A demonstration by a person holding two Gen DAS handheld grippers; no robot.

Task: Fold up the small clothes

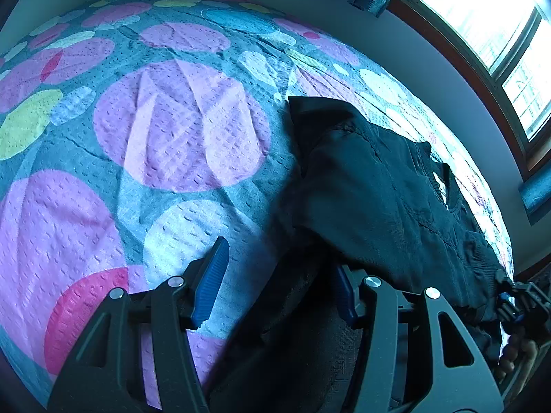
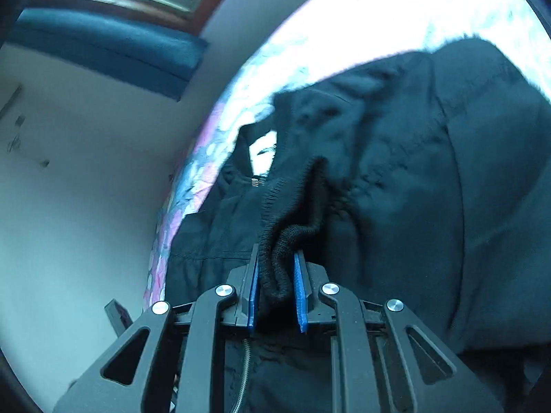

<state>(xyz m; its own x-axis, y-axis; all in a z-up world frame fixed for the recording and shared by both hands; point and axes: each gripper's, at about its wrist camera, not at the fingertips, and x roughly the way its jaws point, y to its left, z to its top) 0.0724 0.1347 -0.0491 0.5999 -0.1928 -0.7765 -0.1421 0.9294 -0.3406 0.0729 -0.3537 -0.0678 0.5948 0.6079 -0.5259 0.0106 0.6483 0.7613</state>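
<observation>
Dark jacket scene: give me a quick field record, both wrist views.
garment: dark jacket, zip front, lying on the bed
surface: bedspread with coloured circles
left gripper: jaws open, dark cloth lying between them, not clamped
right gripper: jaws shut on the ribbed cuff of the jacket
zipper pull: visible near the collar
background: window, white wall
fold state: not yet folded flat

A home bedroom: bed with circle-patterned quilt (image 1: 172, 127), curtained window (image 1: 489, 17), plain wall (image 2: 69, 206).
</observation>
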